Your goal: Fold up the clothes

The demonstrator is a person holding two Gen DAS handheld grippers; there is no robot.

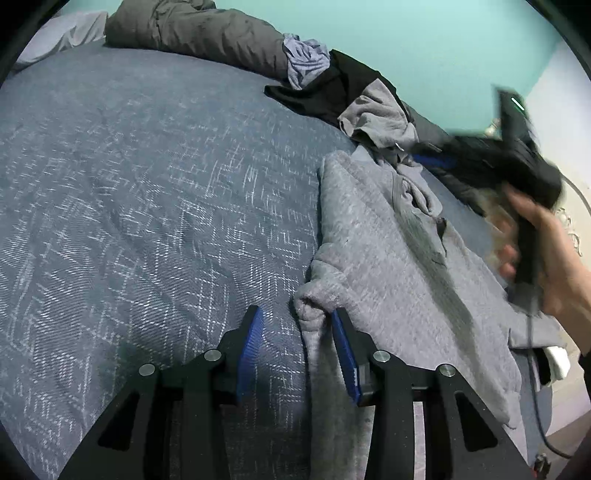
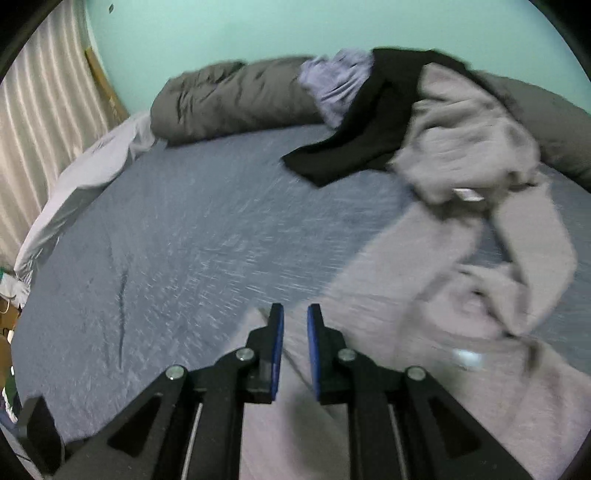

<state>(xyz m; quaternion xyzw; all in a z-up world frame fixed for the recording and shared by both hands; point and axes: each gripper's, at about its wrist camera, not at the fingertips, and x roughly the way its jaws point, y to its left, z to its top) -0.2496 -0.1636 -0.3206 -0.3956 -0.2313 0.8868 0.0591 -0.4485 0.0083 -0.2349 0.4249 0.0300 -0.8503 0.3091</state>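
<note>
left wrist view first: the left gripper (image 1: 295, 325) sits low over the blue bedspread (image 1: 147, 206) with its fingers apart, and a bunched edge of the grey sweatshirt (image 1: 388, 258) lies between them, touching the right-hand pad. the other pad stands clear of the cloth, so nothing is clamped. the garment is spread over the bed's right side, not yet folded, with a heap of other clothes (image 1: 332, 85) behind it near the rolled duvet (image 1: 207, 29). off to the right a hand (image 1: 554, 254) carries the right gripper (image 1: 439, 160), blurred, above the sweatshirt.

right wrist view: its fingers (image 2: 277, 332) stand a narrow gap apart with no cloth pinched — grey fabric only lies beneath them.

this looks like the laying-out step, the fold itself not begun. the next move probably calls for each gripper to close on an edge of the sweatshirt — the left on the bunched hem it straddles, the right finding a matching edge — then pulling it flat.
</note>
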